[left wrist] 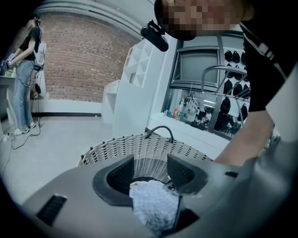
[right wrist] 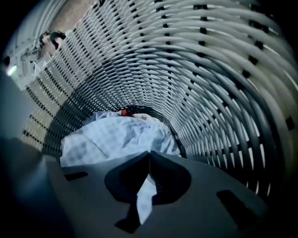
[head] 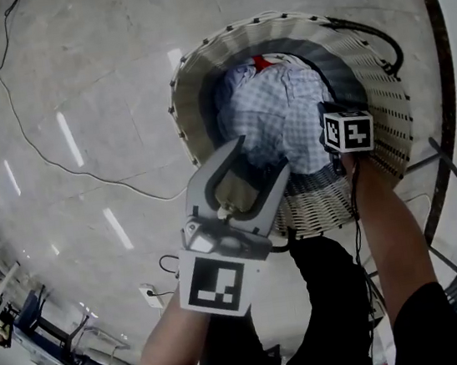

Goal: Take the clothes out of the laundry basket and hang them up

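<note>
My right gripper (right wrist: 149, 155) is deep inside the laundry basket (head: 376, 89), pointing steeply down. Its jaws are pressed together on a fold of the pale blue checked garment (right wrist: 116, 137), and a strip of the cloth hangs out below the pinch. From above, only its marker cube (head: 348, 131) shows, close to the basket's right inner wall. That leaves little room on that side, with the woven wall (right wrist: 209, 69) curving tight around the tool. The garment (head: 273, 112) fills the middle of the basket, bunched up and lying well below the rim. A small red thing (head: 262, 63) peeks out at its far edge — I can't tell what it is. My left gripper (head: 260, 154) hangs over the basket's near rim with its jaws spread wide and nothing between the pads. Through its own gap (left wrist: 149, 162) I see the checked cloth (left wrist: 153, 204) lower down, apparently clear of the pads, though that view is cramped. A black handle (head: 377, 38) arches over the basket's far right rim. To the basket's left the pale floor (head: 72, 90) lies open, crossed by one thin cable (head: 48, 156) — plenty of room on that side.
</note>
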The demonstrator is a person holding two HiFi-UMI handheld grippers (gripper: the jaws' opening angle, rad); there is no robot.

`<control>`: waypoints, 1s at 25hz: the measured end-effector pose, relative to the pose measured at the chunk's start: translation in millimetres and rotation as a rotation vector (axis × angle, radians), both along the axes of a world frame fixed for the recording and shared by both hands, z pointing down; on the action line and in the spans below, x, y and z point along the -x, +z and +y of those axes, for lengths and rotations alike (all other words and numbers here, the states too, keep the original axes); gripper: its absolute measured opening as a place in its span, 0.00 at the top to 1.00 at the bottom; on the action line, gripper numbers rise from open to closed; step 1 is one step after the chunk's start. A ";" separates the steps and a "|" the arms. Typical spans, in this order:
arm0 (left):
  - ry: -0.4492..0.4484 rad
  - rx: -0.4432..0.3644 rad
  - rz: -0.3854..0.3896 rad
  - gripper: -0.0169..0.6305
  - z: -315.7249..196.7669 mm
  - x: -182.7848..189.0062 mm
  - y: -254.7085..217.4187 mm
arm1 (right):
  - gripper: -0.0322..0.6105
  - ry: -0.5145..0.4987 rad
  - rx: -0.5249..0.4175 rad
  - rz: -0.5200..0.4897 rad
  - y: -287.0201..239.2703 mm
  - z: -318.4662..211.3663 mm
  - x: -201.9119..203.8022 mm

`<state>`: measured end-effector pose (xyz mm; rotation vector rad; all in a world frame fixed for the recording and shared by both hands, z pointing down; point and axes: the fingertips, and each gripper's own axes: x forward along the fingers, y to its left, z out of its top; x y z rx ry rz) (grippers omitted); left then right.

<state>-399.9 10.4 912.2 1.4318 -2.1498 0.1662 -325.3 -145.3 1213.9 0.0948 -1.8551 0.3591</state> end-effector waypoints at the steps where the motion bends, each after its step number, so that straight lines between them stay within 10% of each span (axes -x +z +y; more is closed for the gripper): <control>1: -0.001 0.000 0.000 0.64 0.7 -1.0 -1.9 | 0.93 0.006 0.007 -0.019 -5.9 1.5 3.1; 25: -0.058 -0.045 0.007 0.65 24.6 -32.9 -147.9 | 0.94 -0.080 0.020 -0.442 -292.8 46.1 31.8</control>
